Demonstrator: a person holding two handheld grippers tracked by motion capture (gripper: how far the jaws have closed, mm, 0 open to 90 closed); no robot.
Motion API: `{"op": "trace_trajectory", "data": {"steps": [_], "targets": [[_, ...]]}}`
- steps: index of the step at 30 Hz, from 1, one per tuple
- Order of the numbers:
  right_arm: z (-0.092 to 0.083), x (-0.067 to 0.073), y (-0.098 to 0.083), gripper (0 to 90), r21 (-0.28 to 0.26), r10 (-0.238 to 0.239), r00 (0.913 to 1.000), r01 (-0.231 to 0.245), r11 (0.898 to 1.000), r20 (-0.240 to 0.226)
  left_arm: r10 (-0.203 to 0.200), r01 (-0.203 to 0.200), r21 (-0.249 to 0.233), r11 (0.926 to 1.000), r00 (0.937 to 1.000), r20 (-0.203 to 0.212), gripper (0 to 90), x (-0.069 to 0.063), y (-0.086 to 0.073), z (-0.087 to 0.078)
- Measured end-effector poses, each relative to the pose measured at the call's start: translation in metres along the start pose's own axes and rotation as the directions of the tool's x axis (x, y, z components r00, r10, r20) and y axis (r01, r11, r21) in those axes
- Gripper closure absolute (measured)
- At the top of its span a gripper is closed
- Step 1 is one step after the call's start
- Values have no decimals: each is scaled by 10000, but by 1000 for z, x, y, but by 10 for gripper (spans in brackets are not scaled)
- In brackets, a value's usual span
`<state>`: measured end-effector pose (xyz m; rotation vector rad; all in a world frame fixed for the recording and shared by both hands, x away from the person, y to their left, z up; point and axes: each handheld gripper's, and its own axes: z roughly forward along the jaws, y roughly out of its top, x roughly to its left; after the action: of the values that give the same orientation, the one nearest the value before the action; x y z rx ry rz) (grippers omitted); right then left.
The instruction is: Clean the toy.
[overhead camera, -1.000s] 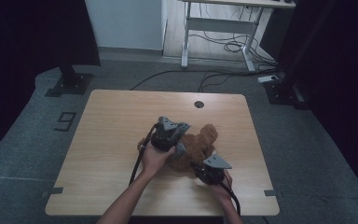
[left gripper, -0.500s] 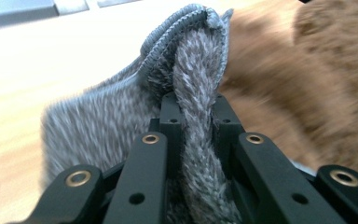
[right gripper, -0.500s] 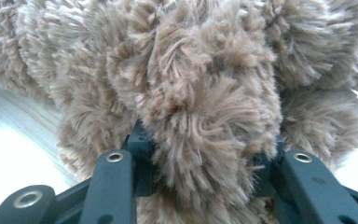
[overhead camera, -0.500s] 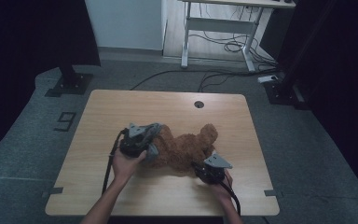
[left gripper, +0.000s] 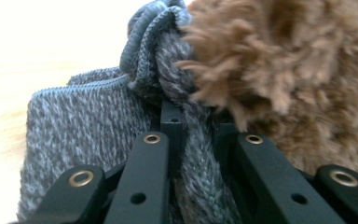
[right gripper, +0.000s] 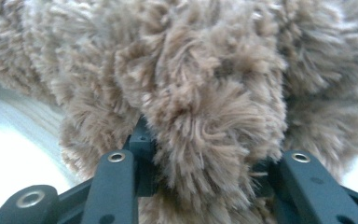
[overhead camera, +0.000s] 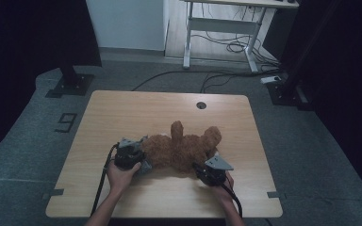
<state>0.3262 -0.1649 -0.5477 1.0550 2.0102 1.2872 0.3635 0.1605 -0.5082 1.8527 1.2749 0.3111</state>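
A brown plush bear (overhead camera: 185,147) lies on the wooden table (overhead camera: 122,108), one limb sticking up toward the far side. My left gripper (overhead camera: 143,164) is at its left end, shut on a grey knitted garment (overhead camera: 145,166) that sits on the bear. In the left gripper view the jaws (left gripper: 200,135) pinch a fold of the grey knit (left gripper: 88,121) against the brown fur (left gripper: 298,70). My right gripper (overhead camera: 199,168) is at the bear's near right side. Its jaws (right gripper: 205,161) have just been closing and are shut on a thick tuft of fur (right gripper: 205,84).
A round cable hole (overhead camera: 201,105) sits near the table's far edge. Beyond the table are a white desk frame (overhead camera: 217,28), floor cables (overhead camera: 226,47) and a black stand base (overhead camera: 70,84). Bare tabletop lies left of and behind the bear.
My left hand has moved left and down across the table with the grey knit, from over the bear's middle to its left end. The bear now lies stretched out. The right hand stayed put.
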Motion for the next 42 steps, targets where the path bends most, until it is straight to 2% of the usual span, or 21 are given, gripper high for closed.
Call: {"op": "trace_trajectory", "data": {"steps": [3,7,9,11,13,17,21,24,27,29,31,33,34,38,40,42], "targets": [[7,2,5,574,-77,-307,9993,309,9995,235,-52,51,-229,9997,10000,-54,800,-1,8,8],[20,-2,16,582,-118,-636,9959,645,9979,644,-213,211,-392,9990,9998,-52,802,6,21,19],[29,-7,20,582,-157,-580,9955,593,9981,744,-206,199,-400,9990,9997,-162,801,11,27,26],[34,-11,21,581,-233,-539,9959,557,9982,722,-353,350,-372,9987,9993,-95,800,18,29,28],[34,-14,21,580,-189,-505,9968,517,9985,621,-325,323,-470,9984,9995,-42,798,21,29,23],[28,-14,17,572,-81,-803,9959,807,9967,408,-468,484,-1040,9934,9987,177,792,26,33,0],[24,-11,12,569,40,-959,9949,958,9954,328,63,-46,-1623,9867,9999,104,786,12,53,-23],[21,-13,9,568,141,-948,9950,944,9954,300,528,-504,-1950,9795,9986,72,785,-4,70,-29],[18,-11,7,566,196,-1327,9909,1322,9910,232,776,-658,-2395,9687,9962,400,788,-17,86,-33],[18,-8,7,565,218,-1625,9864,1620,9865,241,970,-811,-2523,9643,9940,509,788,-26,95,-33],[18,-7,6,564,206,-1576,9872,1571,9874,237,1109,-944,-2398,9662,9922,564,787,-34,100,-29],[17,-8,6,560,199,-1434,9896,1431,9895,151,1127,-969,-2067,9736,9914,659,786,-40,100,-21],[17,-9,6,557,194,-1406,9900,1404,9899,122,1242,-1121,-1575,9811,9898,693,786,-44,98,-12],[15,-10,6,519,177,-1292,9916,1292,9915,-14,1282,-1242,-663,9900,9898,613,784,-44,83,8],[13,-11,6,472,187,-1150,9933,1151,9932,-78,1247,-1213,-609,9907,9906,559,785,-40,75,11],[11,-12,6,443,165,-879,9960,882,9960,-157,1108,-1060,-691,9920,9913,707,786,-36,68,10]]}}
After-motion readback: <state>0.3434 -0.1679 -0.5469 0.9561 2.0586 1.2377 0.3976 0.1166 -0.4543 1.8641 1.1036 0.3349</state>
